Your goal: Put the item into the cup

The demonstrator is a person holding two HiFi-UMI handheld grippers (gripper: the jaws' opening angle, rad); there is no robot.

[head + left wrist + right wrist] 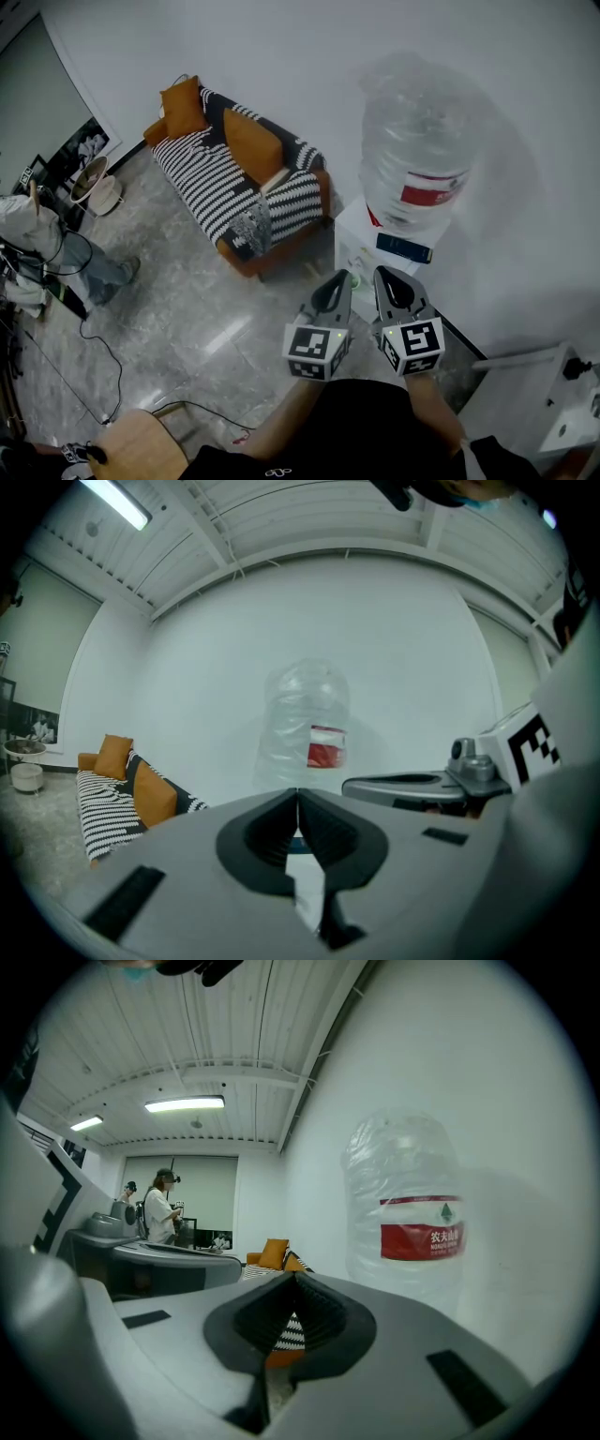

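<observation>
Fingers of left gripper and right gripper pressed together, empty, raised before water bottle. Item, cup: neither in sight. Locate both first, then part fingers.

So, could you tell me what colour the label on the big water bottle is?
The label is red, clearest in the right gripper view.

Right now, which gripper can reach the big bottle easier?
Probably the right gripper: it sits nearer the water bottle, with the left gripper farther aside. Both are shut.
</observation>
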